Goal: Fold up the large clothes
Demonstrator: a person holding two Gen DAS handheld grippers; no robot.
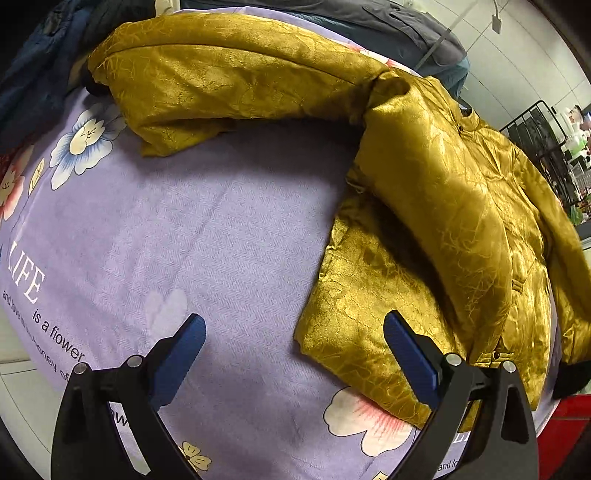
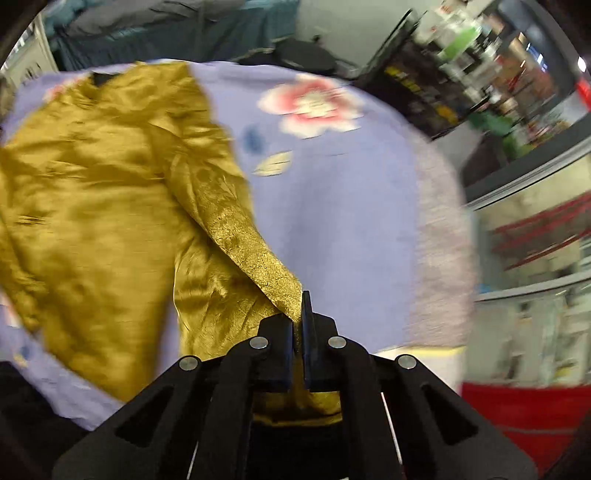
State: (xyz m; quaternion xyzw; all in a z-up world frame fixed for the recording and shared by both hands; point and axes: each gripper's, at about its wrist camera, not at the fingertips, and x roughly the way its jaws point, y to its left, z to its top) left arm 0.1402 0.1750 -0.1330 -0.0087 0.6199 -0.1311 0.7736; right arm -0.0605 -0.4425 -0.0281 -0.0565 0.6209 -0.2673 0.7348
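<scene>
A shiny mustard-gold jacket [image 1: 443,206] lies on a lilac flowered bedsheet [image 1: 207,229]. One sleeve [image 1: 221,77] stretches across the far side toward the left. The jacket's body lies at the right, its hem corner [image 1: 332,332] close to me. My left gripper [image 1: 295,325] is open and empty, hovering over the sheet just left of the hem. In the right wrist view my right gripper [image 2: 298,306] is shut on a lifted fold of the jacket [image 2: 110,206], pulling the cloth up off the sheet [image 2: 332,192]. That view is blurred by motion.
Dark blue and grey clothes [image 1: 369,18] are piled at the far edge of the bed. A black metal rack [image 1: 539,136] and cluttered shelves [image 2: 480,59] stand to the right. A red box [image 2: 517,410] sits by the bed's near right corner.
</scene>
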